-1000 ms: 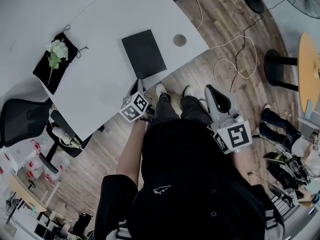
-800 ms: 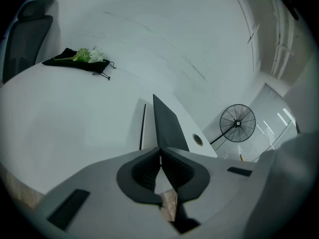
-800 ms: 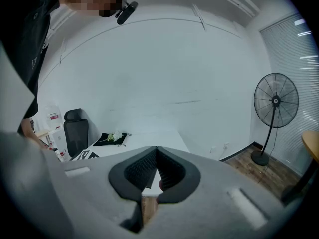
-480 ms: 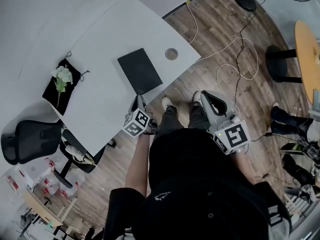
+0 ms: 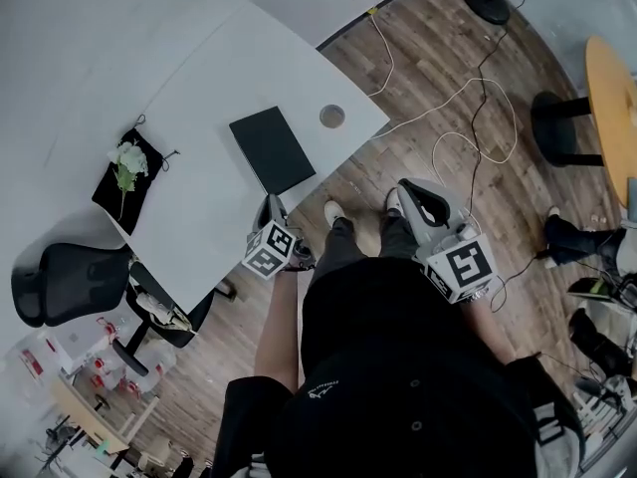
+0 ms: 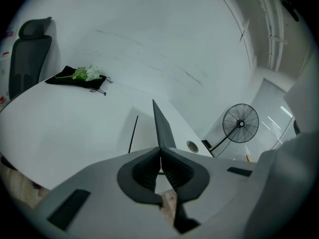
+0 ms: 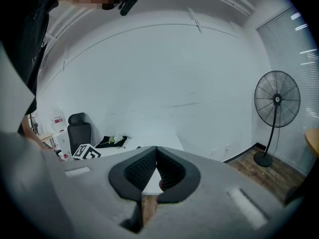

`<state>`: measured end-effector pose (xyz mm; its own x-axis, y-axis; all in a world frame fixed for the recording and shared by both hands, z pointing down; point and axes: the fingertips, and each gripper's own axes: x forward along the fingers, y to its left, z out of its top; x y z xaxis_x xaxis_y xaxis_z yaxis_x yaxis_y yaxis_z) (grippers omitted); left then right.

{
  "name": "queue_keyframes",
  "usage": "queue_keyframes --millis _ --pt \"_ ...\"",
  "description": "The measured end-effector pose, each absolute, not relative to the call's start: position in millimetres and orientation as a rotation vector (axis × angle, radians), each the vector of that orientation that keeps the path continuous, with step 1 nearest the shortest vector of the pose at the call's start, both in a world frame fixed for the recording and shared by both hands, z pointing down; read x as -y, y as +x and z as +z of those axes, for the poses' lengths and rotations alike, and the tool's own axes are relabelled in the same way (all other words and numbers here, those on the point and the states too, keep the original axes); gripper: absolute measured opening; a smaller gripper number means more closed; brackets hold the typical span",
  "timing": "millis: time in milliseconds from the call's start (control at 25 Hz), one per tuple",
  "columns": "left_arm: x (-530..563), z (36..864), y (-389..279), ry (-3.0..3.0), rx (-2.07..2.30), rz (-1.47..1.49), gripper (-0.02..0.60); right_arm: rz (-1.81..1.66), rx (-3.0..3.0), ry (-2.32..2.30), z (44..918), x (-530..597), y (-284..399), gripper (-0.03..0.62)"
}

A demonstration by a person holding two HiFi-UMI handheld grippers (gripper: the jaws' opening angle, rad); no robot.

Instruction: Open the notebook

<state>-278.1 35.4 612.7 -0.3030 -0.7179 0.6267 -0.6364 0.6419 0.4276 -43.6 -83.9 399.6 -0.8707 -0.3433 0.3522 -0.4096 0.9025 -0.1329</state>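
Observation:
A closed black notebook (image 5: 271,149) lies flat near the front edge of the white table (image 5: 199,207). In the left gripper view the notebook (image 6: 162,126) shows edge-on, just beyond the jaws. My left gripper (image 5: 270,201) hovers at the table's front edge, a little short of the notebook's near corner. Its jaws are shut (image 6: 160,149) with nothing between them. My right gripper (image 5: 404,189) hangs over the wooden floor to the right of the table, away from the notebook. It is also shut (image 7: 156,149) and empty.
A black cloth with a white flower (image 5: 128,165) lies at the table's left end, and a round cable hole (image 5: 331,116) sits right of the notebook. An office chair (image 5: 58,282) stands at the left. Cables (image 5: 468,118) trail over the floor, and a standing fan (image 7: 276,99) is at the right.
The head view has pulled back and shifted, so the table and notebook look smaller and further left. Both grippers stay shut and low in front of the body.

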Motion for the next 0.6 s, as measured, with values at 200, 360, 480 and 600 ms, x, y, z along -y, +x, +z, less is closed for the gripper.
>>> queue_keyframes --millis 200,360,480,600 --pt "-31 605 -274 1.059 2.049 -0.114 0.009 0.291 2.753 0.557 400 91 -35 0.005" --pt "-27 596 -268 1.061 2.071 -0.105 0.009 0.293 2.762 0.546 397 98 -29 0.005" --pt "-20 588 -261 1.073 2.085 -0.094 0.009 0.293 2.77 0.539 395 104 -23 0.005" --pt "-15 584 -257 1.082 2.092 -0.086 0.008 0.296 2.775 0.542 393 110 -19 0.005"
